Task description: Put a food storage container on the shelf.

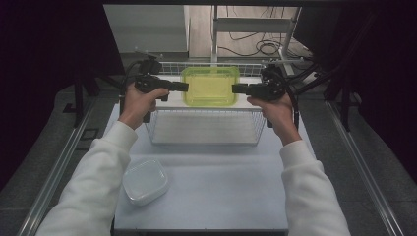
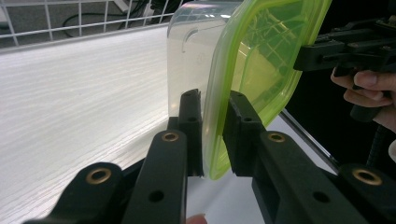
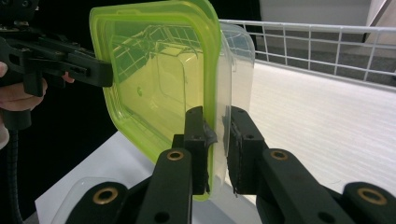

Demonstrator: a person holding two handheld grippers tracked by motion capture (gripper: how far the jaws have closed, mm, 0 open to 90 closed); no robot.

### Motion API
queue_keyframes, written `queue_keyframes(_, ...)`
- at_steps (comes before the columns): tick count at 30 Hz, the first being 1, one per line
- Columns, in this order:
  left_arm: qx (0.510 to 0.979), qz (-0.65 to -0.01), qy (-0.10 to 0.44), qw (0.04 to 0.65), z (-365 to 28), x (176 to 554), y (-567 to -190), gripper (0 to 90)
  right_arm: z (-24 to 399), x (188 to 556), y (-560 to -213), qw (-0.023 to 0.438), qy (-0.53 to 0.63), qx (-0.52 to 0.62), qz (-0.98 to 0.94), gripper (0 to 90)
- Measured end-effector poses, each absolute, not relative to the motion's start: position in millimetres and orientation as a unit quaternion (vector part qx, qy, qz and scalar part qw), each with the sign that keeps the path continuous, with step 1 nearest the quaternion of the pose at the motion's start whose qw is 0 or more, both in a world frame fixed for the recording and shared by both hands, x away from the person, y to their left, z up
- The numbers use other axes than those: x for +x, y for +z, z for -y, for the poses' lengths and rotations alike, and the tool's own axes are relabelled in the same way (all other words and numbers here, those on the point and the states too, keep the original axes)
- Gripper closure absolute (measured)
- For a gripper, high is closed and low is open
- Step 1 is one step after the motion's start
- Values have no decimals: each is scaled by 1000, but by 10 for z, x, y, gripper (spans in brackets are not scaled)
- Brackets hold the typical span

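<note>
Sitting up on the white wood-grain shelf board [image 1: 174, 101] across the top of a wire basket rack [image 1: 206, 129] is a clear plastic food container [image 1: 210, 86] with a lime-green see-through lid [image 2: 261, 60]. It's being pinched at both short ends at once. The left gripper [image 1: 184, 86] comes in from the left side and the right gripper [image 1: 235, 88] from the right, both held about level and pointing at each other.

From the left gripper view the jaws are nearly together with the lid's rim squeezed between them, one pad on the clear tub side and one on the green side. Right gripper view is the same deal: jaws narrow, clamped on the rim where the green lid meets the clear wall. So both tongs are closed down on that container's edge, not gaping at all.

White wire mesh runs along the back of the shelf, behind the container. Lower down, the rack's bottom level looks bare through the wires.

Further toward the person, on the pale table [image 1: 221, 196], a second clear container [image 1: 145, 181] with a plain clear lid sits by the left forearm, well apart from the rack. White sleeves [image 1: 98, 182] come in from the bottom edge, and cables lie on the floor beyond the table.
</note>
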State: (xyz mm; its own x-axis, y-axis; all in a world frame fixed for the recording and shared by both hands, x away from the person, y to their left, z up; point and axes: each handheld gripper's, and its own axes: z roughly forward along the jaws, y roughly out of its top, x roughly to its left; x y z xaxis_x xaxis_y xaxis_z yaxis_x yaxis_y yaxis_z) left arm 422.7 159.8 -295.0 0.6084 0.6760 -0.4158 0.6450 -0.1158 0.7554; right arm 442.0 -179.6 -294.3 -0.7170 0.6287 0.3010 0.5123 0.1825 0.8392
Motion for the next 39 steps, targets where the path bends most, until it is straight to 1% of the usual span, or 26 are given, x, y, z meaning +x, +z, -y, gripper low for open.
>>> queue_keyframes(13,744,-460,6,484,-1688,4313,-3035,791,1684,4534,-3017,34,512,384,-767,788)
queue_keyframes(20,740,-470,0,480,-1700,4388,-3087,792,1668,4602,-3078,12,504,403,-764,786)
queue_keyframes(22,737,-477,-3,479,-1699,4428,-3108,793,1663,4644,-3102,-1,499,415,-761,785)
queue_keyframes(24,736,-479,-4,479,-1694,4439,-3115,793,1662,4660,-3110,-2,498,418,-760,785)
queue_keyframes(30,718,-493,-27,490,-1715,4532,-3145,792,1682,4763,-3132,-27,504,440,-743,781)
queue_keyframes(39,691,-520,-71,497,-1756,4677,-3175,790,1659,4843,-3114,-40,497,467,-730,782)
